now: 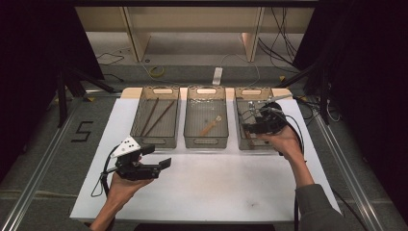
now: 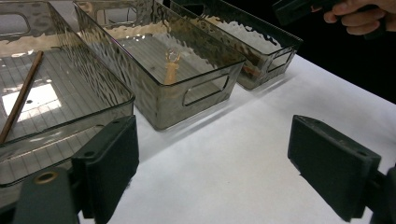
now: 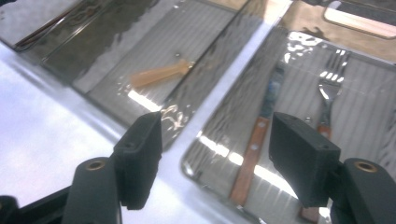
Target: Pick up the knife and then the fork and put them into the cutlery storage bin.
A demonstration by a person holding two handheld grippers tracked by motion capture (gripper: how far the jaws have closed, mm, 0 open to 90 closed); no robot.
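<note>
Black two-jaw grippers, left [image 1: 159,156] topped by a dotted grey plate, right [image 1: 248,126] trailing black cable; grey-green sleeve [image 1: 317,207].

A wooden-handled knife [image 3: 254,147] and fork [image 3: 327,100] lie flat, side by side, in the right bin [image 1: 239,126].

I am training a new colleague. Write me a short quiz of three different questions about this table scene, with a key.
1. How many clear grey plastic bins stand on the white table?
2. True or false: the right gripper holds the wooden-handled knife.
3. Which bin holds the silver fork with wooden handle: a) left, b) middle, c) right?

Key: 1. three; 2. false, its fingers are open above the bin; 3. c.
</note>
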